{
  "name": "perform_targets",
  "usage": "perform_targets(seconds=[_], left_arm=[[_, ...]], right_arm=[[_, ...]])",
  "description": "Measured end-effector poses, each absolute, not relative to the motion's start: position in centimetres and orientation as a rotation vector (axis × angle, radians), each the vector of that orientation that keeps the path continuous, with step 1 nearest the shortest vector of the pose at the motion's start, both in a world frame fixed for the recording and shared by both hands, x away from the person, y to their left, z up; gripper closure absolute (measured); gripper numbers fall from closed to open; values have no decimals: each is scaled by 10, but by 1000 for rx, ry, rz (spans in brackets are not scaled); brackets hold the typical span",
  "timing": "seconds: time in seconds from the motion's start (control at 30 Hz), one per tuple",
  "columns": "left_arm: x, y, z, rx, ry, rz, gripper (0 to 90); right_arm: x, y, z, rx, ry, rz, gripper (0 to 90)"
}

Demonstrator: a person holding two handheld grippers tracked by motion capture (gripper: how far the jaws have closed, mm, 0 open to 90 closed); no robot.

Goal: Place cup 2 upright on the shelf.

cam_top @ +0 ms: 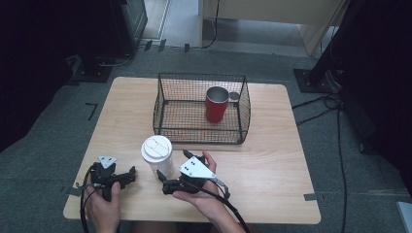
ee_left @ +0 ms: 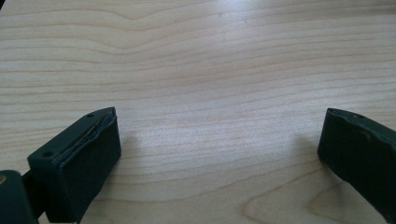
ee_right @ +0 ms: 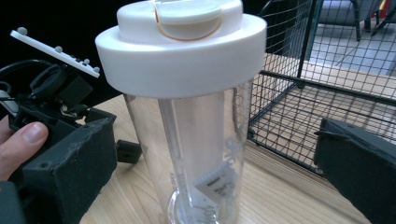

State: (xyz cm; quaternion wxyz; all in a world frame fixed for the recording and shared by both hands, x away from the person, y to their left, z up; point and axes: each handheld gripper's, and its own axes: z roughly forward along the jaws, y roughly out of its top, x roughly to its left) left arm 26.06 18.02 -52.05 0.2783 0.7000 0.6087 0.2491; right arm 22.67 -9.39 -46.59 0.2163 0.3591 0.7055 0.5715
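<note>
I am looking down on a light wooden counter [cam_top: 272,160] with two hand-held grippers at its near edge. A clear plastic shaker bottle [cam_top: 158,156] with a white flip-top lid [cam_top: 156,145] stands upright on the counter near the front, a little left of centre, just in front of a black wire basket [cam_top: 245,109].

My right hand-held gripper [cam_top: 161,178] sits immediately to the right of the bottle, tilted, with its grey three-cornered plate [cam_top: 196,167] on top and a hand [cam_top: 204,194] cupping it from below. In the right gripper view its two black jaws stand wide apart on either side of the bottle [ee_right: 201,140], not touching it; the bottle rises between them, and its white lid [ee_right: 182,44] sits at the top of that view. A small white piece with dark printing lies inside the bottle near the bottom [ee_right: 215,183].

My left hand-held gripper [cam_top: 130,175] rests to the left of the bottle, near but apart from it, held by the other hand [cam_top: 102,206]. In the left gripper view its jaws are spread wide with nothing between them, over bare wood grain [ee_left: 210,84].

Inside the basket, toward its far right corner, a red metal cup [cam_top: 216,104] stands upright, with a smaller round grey object [cam_top: 234,96] just beside it that is too small for me to identify.
</note>
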Motion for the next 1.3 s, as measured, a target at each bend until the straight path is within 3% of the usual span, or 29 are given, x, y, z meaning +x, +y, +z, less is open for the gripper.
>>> perform_targets(seconds=[0.6,0.93,1.03,1.3], left_arm=[[261,180,-521,1878,1633,670,1],[261,180,-521,1878,1633,669,1],[261,180,-521,1878,1632,671,1],[261,180,-520,1880,1633,669,1]], right_arm=[[244,-61,-469,1018,1947,1596,7],[253,-55,-469,1022,1928,1595,78],[252,-55,-468,983,1938,1603,143],[250,-52,-467,962,1924,1557,159]])
